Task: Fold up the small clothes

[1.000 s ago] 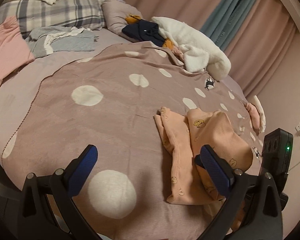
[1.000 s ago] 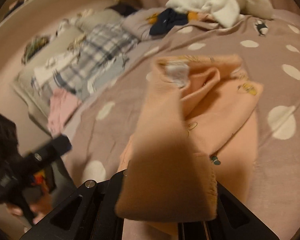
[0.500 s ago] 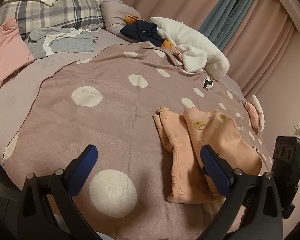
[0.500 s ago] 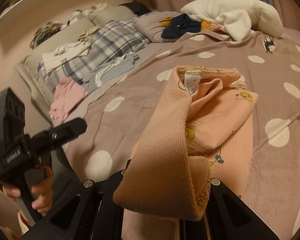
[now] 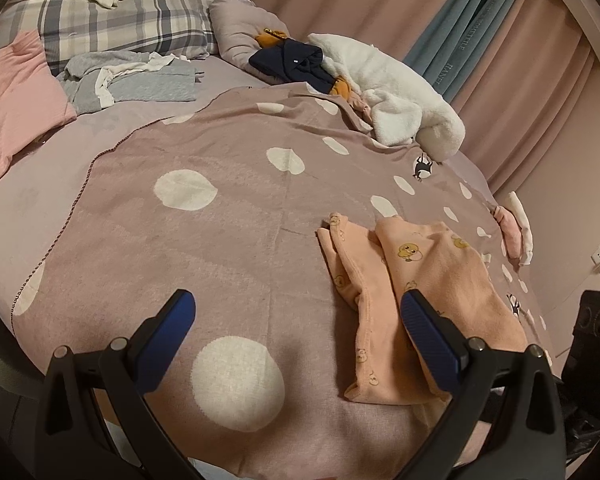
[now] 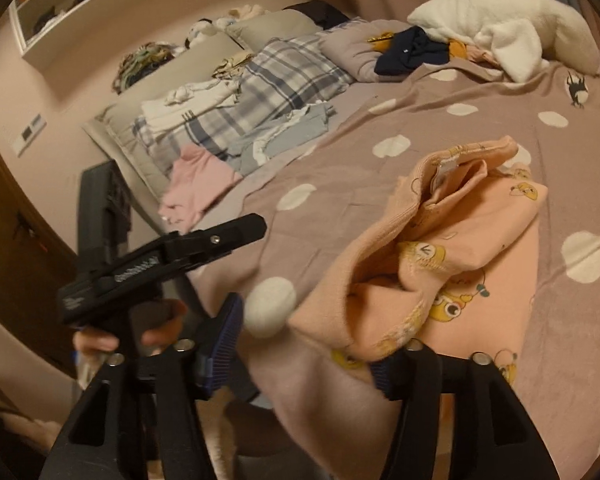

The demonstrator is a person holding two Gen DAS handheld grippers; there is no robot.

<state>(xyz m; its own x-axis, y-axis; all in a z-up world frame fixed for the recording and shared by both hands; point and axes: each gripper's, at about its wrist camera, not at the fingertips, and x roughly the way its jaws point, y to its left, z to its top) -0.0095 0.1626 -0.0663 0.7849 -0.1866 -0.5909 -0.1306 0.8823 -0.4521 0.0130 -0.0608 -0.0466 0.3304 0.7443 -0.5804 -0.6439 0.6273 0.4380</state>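
A small peach garment with yellow duck prints [image 5: 416, 292] lies folded over on the mauve dotted blanket [image 5: 220, 240] at the near right of the bed. My left gripper [image 5: 300, 312] is open and empty, hovering just left of the garment near the bed's front edge. My right gripper [image 6: 312, 344] is open; the garment's bunched near edge [image 6: 432, 248] drapes over its right finger. The left gripper also shows in the right wrist view [image 6: 156, 268], held by a hand.
A white fluffy garment [image 5: 400, 92] and dark clothes [image 5: 292, 60] lie at the back of the bed. Grey clothes [image 5: 132, 80], a pink garment [image 5: 16, 92] and a plaid pillow [image 5: 120, 20] sit at the back left. A small folded pile [image 5: 516, 232] rests at the right edge.
My right gripper has opened and let go of the peach garment, which has dropped lower onto the blanket. The left gripper has stayed open and nearly still.
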